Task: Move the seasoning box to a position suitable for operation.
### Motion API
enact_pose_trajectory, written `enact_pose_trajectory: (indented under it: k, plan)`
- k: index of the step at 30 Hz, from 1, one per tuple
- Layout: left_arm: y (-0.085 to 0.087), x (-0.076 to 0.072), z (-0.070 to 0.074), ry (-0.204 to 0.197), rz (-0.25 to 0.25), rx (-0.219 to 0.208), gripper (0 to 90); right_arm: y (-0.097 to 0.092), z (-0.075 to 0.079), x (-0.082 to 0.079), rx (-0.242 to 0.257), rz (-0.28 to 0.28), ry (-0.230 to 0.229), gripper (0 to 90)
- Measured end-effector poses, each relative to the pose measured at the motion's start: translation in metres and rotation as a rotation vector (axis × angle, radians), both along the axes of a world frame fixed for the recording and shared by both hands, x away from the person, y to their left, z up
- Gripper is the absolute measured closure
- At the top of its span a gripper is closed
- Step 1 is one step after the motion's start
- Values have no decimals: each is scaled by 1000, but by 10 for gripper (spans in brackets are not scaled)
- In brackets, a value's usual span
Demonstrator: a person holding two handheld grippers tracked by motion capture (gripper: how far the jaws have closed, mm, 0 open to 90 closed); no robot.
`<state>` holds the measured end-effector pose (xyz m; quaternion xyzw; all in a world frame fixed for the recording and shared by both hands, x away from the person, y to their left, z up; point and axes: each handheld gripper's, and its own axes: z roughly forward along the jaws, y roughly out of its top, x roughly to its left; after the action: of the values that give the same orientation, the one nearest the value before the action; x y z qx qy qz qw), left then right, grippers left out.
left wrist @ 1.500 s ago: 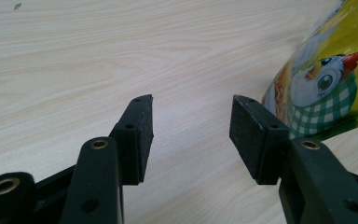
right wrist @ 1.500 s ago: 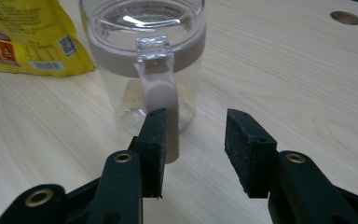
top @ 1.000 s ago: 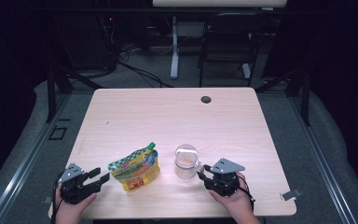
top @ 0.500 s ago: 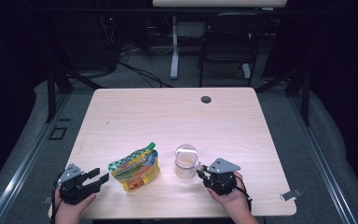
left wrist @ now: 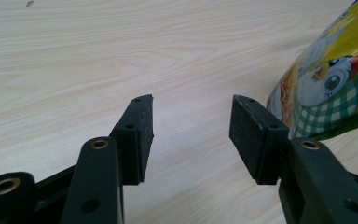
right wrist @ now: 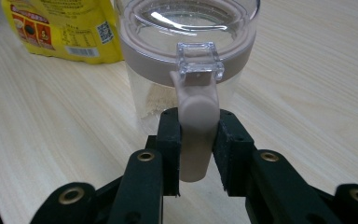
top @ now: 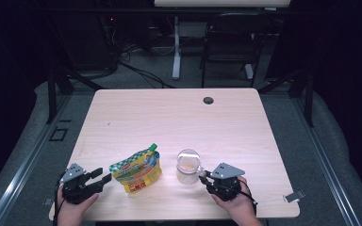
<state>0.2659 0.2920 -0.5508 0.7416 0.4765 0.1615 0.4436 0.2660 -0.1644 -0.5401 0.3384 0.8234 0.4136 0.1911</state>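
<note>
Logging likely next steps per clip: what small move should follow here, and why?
Probably bring the left gripper onto the yellow pouch: it is open, over bare table beside the pouch, while the right gripper is shut on the jar handle, steadying it.

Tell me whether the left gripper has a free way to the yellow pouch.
Probably yes: the left gripper is open beside the yellow pouch, with bare table between them.
</note>
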Motion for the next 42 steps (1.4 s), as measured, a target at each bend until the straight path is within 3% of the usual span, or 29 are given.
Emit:
enact_pose_trajectory:
  k: [10, 16, 22, 31, 37, 42]
  plan:
    - [-5, 6, 1, 2, -16, 4, 495, -4, 2, -10, -13, 87, 13, 729]
    - [-6, 8, 0, -1, -20, 3, 495, -6, 2, -11, -14, 110, 12, 728]
    - [-5, 8, 0, -2, -16, 0, 495, -15, 1, -8, 1, 75, 8, 722]
    - [-4, 7, -1, 2, -5, 1, 495, -21, -1, -1, 27, -22, 20, 688]
    - [-4, 6, -1, -1, -5, 3, 495, -13, -3, 1, -25, -31, -5, 739]
    - [-2, 5, -1, 2, -2, 3, 495, -15, -2, 0, -29, 11, 2, 738]
